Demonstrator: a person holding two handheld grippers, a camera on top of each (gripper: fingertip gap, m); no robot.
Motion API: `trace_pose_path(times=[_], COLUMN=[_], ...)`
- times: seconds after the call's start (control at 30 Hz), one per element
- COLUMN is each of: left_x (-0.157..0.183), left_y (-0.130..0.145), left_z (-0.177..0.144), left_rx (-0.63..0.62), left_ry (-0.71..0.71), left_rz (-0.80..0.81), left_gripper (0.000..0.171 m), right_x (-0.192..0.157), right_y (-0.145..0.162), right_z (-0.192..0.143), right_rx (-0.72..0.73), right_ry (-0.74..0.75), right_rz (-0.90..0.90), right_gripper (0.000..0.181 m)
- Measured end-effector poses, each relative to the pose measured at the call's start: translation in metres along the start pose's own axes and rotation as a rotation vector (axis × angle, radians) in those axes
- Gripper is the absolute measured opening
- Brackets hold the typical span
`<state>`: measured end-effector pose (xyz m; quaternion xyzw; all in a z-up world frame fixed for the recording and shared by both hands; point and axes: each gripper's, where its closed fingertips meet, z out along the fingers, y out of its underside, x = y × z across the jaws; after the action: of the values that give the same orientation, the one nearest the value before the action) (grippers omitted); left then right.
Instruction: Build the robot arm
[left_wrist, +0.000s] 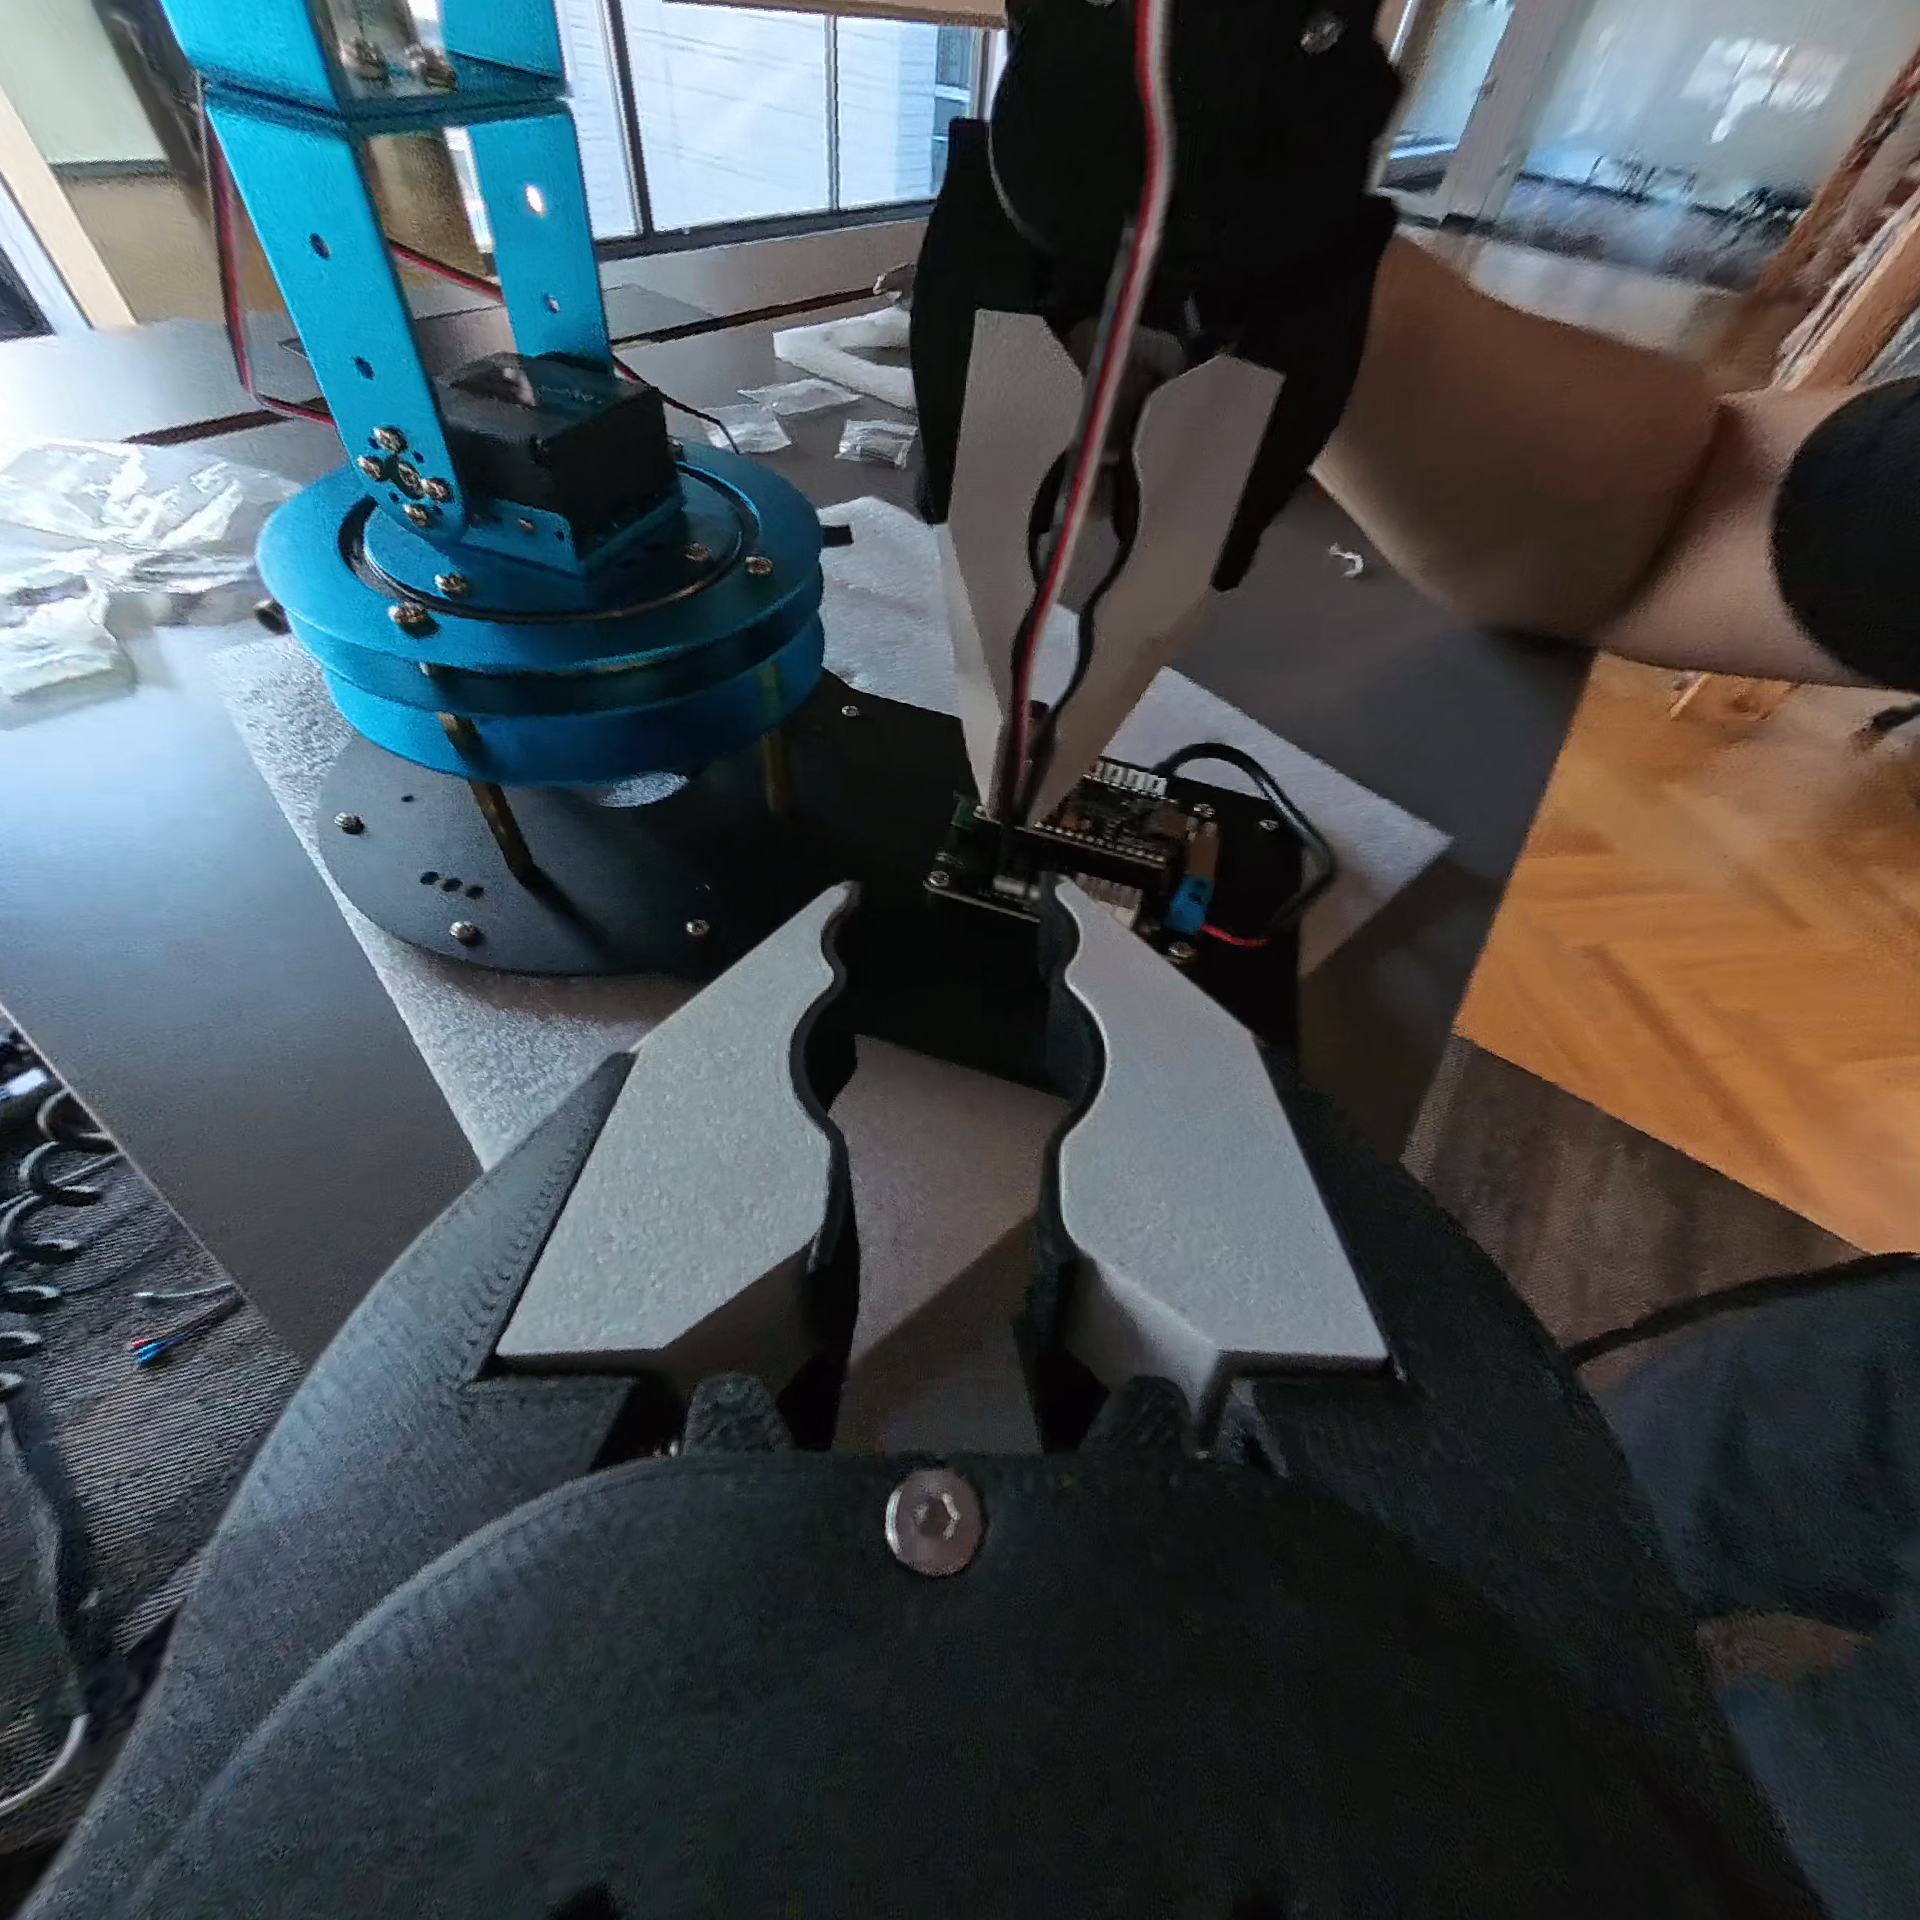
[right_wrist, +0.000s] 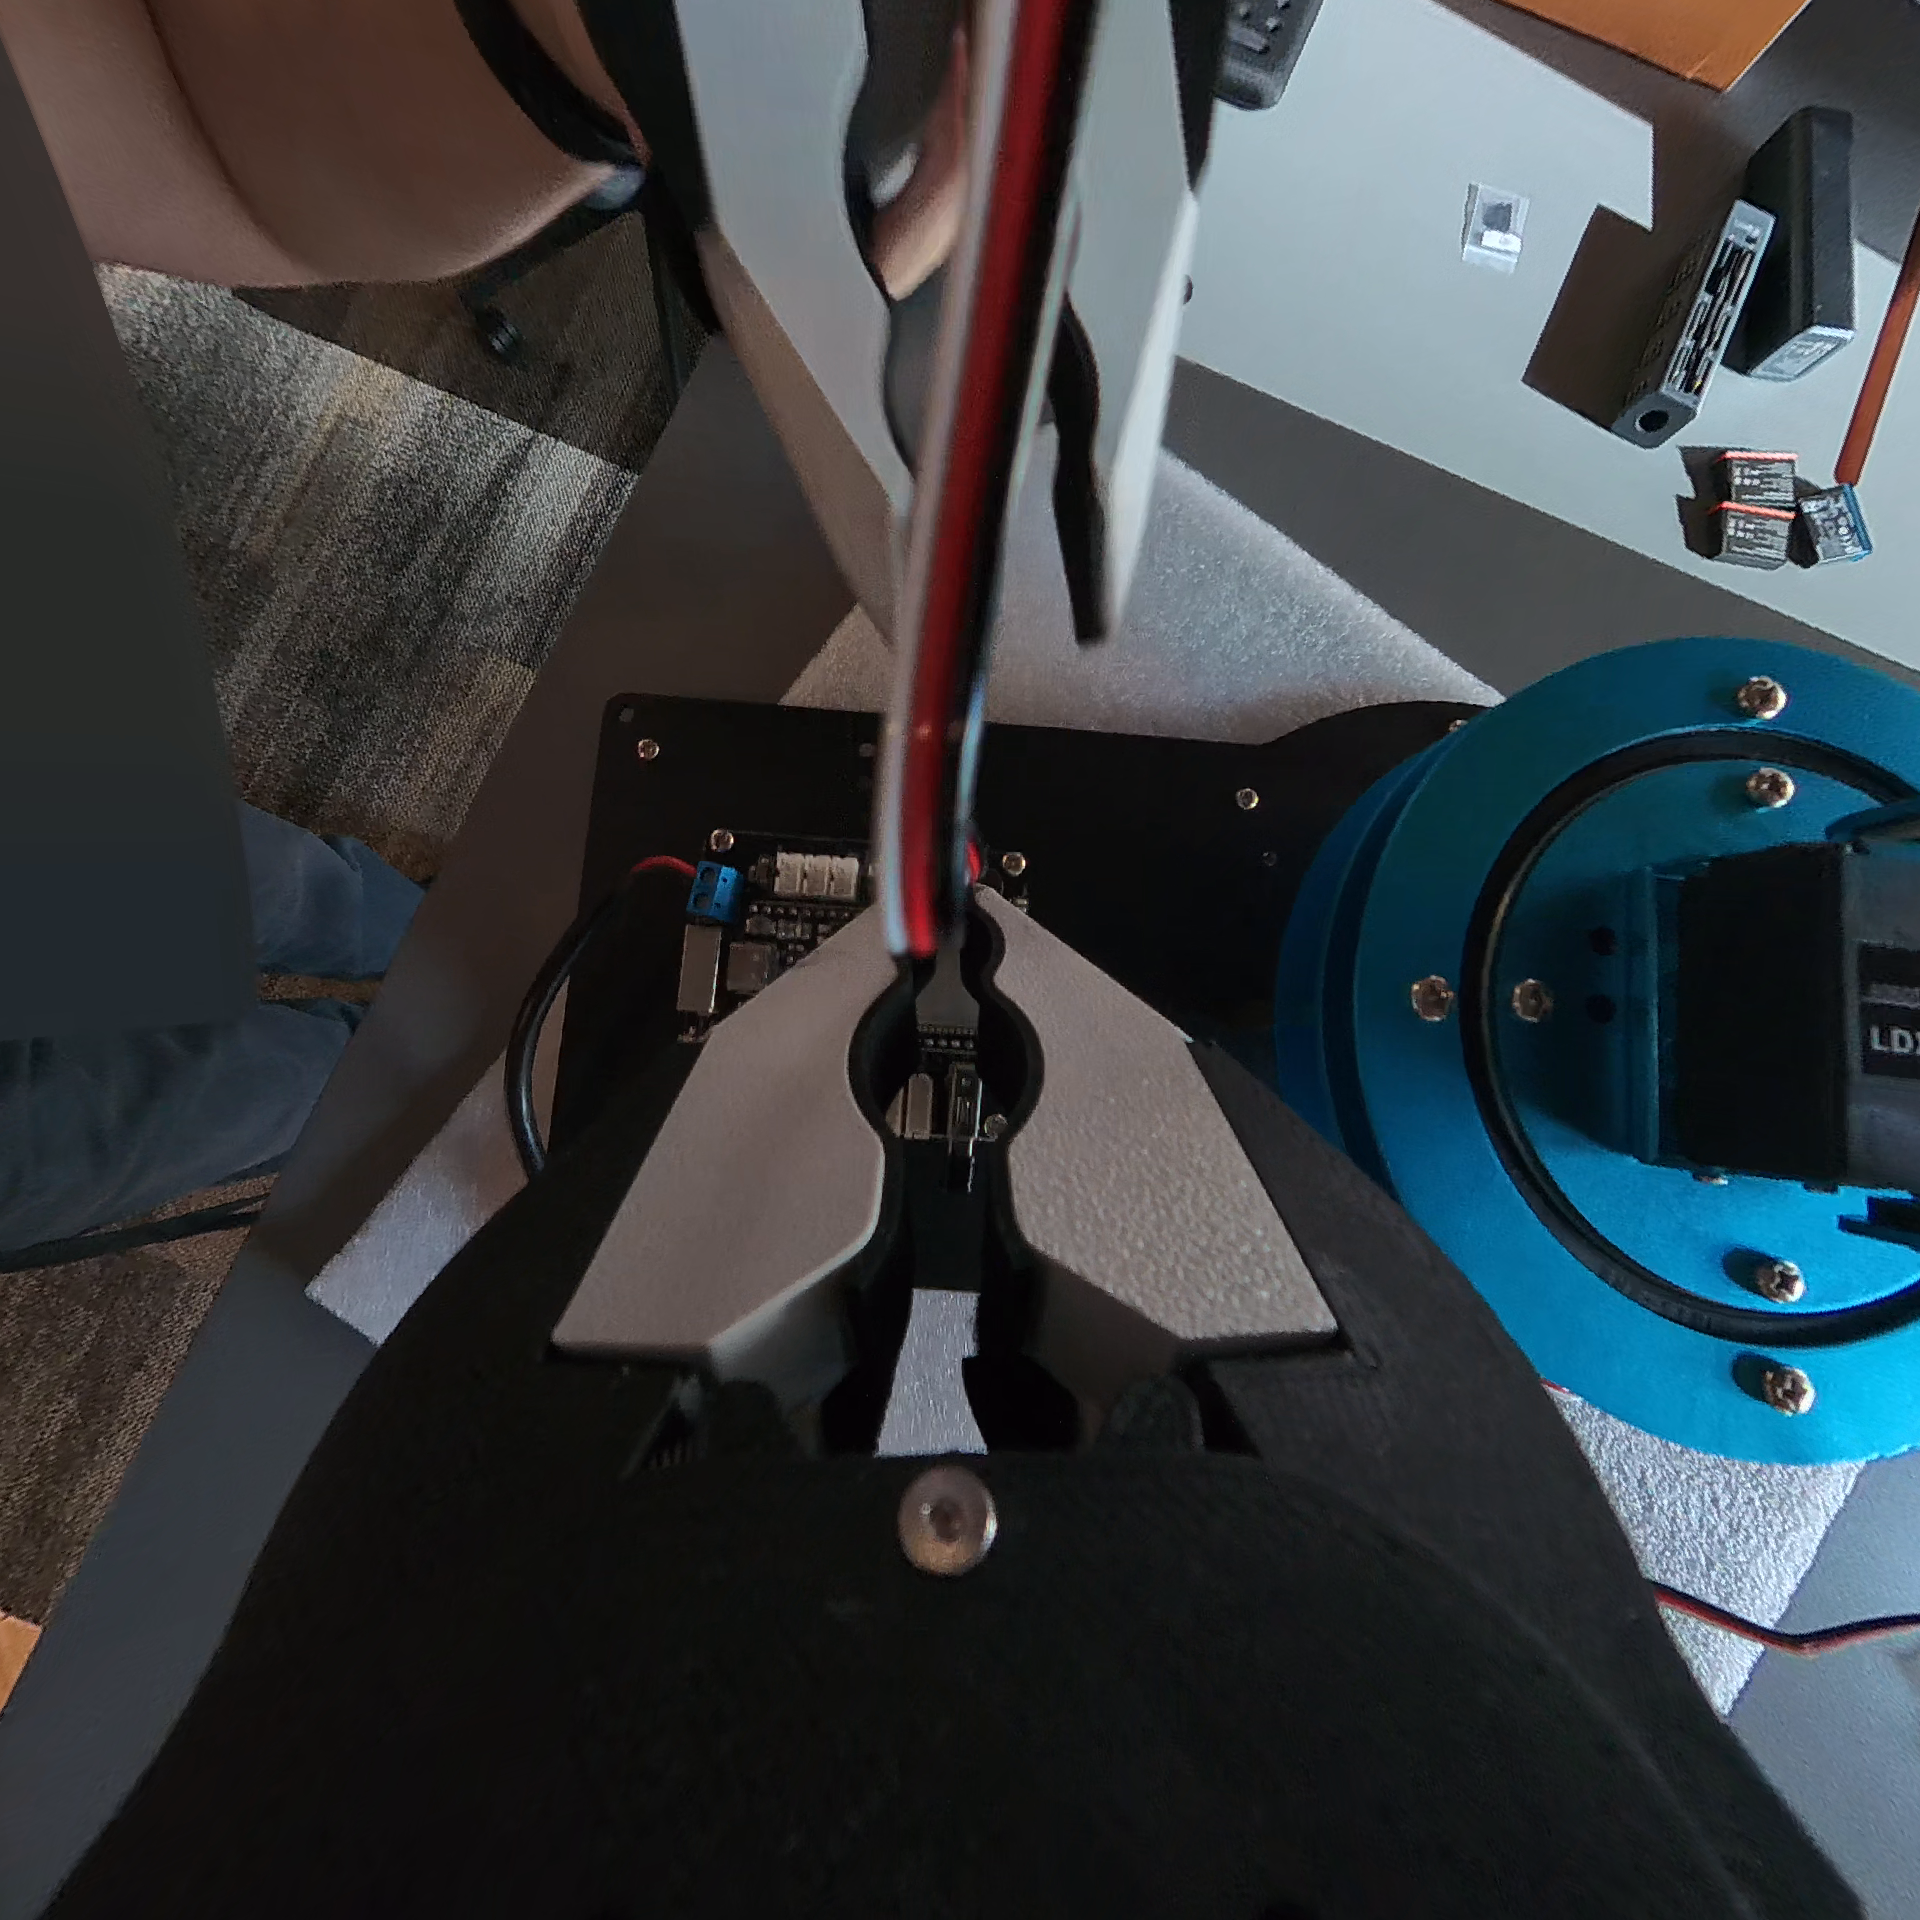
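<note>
Right gripper (right_wrist: 940, 935), lower centre of its frame: grey fingertips pinched tight on the flat red-white-black ribbon cable (right_wrist: 935, 665), which runs straight up-frame. Left gripper (left_wrist: 951, 904) gapes apart, empty, beside the black circuit board (left_wrist: 1101, 842) at mid-frame.

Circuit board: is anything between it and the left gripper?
Yes. The right gripper, shut on a striped cable, reaches down onto the circuit board at its near edge, just ahead of the open left gripper.
</note>
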<state>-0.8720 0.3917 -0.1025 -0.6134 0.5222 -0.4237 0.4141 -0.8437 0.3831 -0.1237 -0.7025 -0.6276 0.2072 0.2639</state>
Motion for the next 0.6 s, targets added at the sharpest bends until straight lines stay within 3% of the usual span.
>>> trace_pose_path(times=[0.13,0.4,0.6], left_x=[0.016,0.035,0.036], left_y=[0.01,0.048,0.05], left_z=[-0.009,0.005,0.009], left_rx=[-0.04,-0.244,-0.254], left_ry=[0.026,0.008,-0.003], left_rz=[-0.029,-0.002,0.007], left_gripper=[0.037,0.036,0.034], right_x=[-0.001,0.0,0.0], right_y=[0.002,0.0,0.0], right_z=[0.002,0.004,0.003], right_rx=[-0.004,-0.005,-0.019], right_ry=[-0.005,0.004,0.001], right_rz=[-0.005,-0.008,0.003], right_gripper=[0.005,0.002,0.002])
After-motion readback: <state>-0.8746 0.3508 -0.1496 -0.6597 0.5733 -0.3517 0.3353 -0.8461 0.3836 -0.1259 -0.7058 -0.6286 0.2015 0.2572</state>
